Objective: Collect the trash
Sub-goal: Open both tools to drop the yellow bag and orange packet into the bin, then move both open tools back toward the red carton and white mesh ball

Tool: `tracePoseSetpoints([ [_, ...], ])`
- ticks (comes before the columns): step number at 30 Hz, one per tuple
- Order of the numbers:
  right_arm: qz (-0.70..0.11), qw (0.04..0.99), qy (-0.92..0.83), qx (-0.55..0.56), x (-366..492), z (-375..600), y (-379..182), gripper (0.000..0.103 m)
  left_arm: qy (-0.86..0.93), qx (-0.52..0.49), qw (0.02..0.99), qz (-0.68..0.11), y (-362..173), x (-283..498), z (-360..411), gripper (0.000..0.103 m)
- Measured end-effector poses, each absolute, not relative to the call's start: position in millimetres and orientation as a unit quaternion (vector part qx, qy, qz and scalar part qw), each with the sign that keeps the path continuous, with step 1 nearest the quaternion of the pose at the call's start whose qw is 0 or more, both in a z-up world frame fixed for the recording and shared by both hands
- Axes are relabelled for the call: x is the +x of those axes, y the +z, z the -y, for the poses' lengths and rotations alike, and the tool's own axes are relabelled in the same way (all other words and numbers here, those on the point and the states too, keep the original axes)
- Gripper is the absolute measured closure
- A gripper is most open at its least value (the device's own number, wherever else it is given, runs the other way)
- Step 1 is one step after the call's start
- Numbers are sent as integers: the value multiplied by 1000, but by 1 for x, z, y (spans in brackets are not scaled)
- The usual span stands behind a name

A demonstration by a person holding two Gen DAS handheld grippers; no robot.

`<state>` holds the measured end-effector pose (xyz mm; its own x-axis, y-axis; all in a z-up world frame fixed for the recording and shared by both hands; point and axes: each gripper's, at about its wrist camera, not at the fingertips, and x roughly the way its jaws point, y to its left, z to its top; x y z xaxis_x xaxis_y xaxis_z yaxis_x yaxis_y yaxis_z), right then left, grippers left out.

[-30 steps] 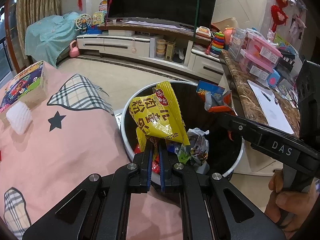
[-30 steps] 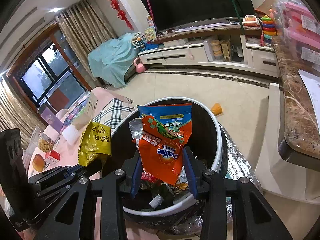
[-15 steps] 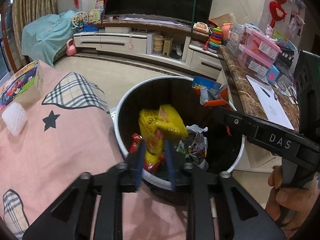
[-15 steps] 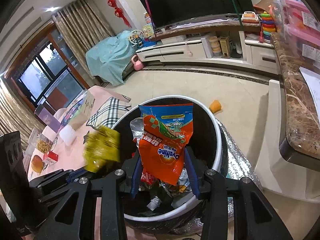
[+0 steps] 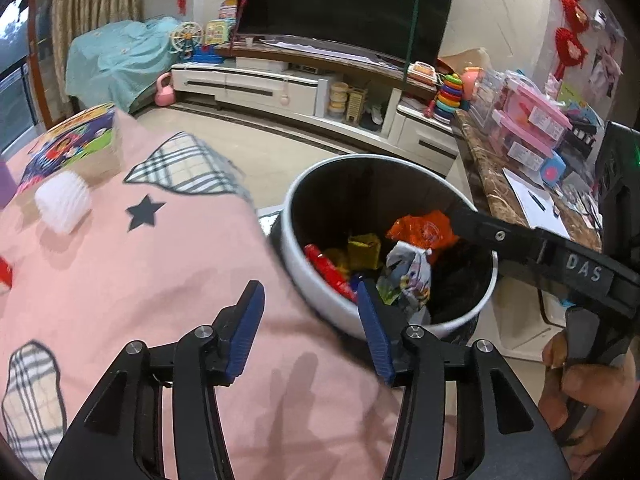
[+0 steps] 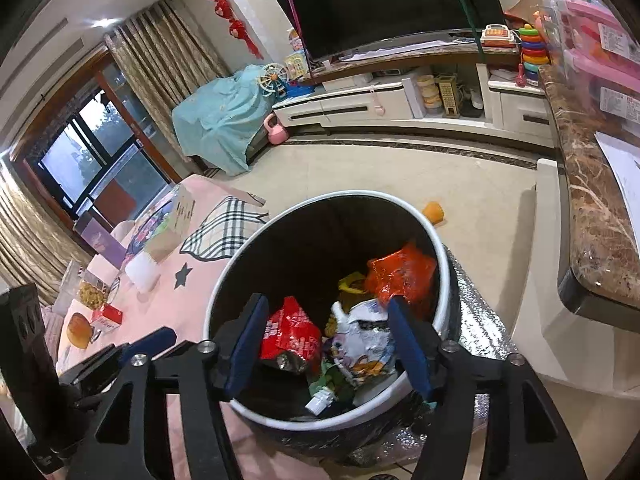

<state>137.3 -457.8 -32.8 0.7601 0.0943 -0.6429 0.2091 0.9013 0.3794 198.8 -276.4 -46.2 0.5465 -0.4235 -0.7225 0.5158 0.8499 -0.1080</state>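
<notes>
A round bin with a white rim (image 5: pixel 320 184) (image 6: pixel 348 195) stands beside the pink-clothed table. Inside it lie a yellow snack bag (image 5: pixel 362 250) (image 6: pixel 352 284), an orange snack bag (image 5: pixel 420 234) (image 6: pixel 400 276), a red wrapper (image 6: pixel 292 328) and a white printed wrapper (image 6: pixel 364 344). My left gripper (image 5: pixel 310 320) hovers over the table edge just left of the bin. Its jaws are opening and hold nothing. My right gripper (image 6: pixel 326 340) hangs over the bin's near rim, jaws opening, nothing between the pads. One finger of the right gripper (image 5: pixel 520 240) reaches over the bin from the right.
The pink cloth (image 5: pixel 140 280) carries a colourful box (image 5: pixel 76 140) and a white ribbed block (image 5: pixel 62 200). Snacks and a red carton (image 6: pixel 106 316) sit at its far end. A marble counter (image 6: pixel 592 216) runs along the right. An orange cup (image 6: pixel 434 212) lies on the floor.
The left gripper let go of the yellow bag and the right let go of the orange bag. Both bags dropped into the bin. Both jaws opened wider, and the left gripper drew left over the cloth.
</notes>
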Motion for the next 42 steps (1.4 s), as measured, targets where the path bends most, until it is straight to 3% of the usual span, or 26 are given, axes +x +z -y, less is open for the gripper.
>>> tracePoseSetpoints([
  [8, -333, 920, -7, 207, 130, 425, -28, 14, -232, 11, 891, -391, -48, 189, 222, 42],
  [14, -311, 930, -7, 193, 123, 398, -23, 7, -197, -12, 902, -383, -49, 182, 181, 36],
  [42, -354, 918, 95, 153, 150, 273, -45, 7, -77, -89, 914, -389, -73, 176, 33, 32],
])
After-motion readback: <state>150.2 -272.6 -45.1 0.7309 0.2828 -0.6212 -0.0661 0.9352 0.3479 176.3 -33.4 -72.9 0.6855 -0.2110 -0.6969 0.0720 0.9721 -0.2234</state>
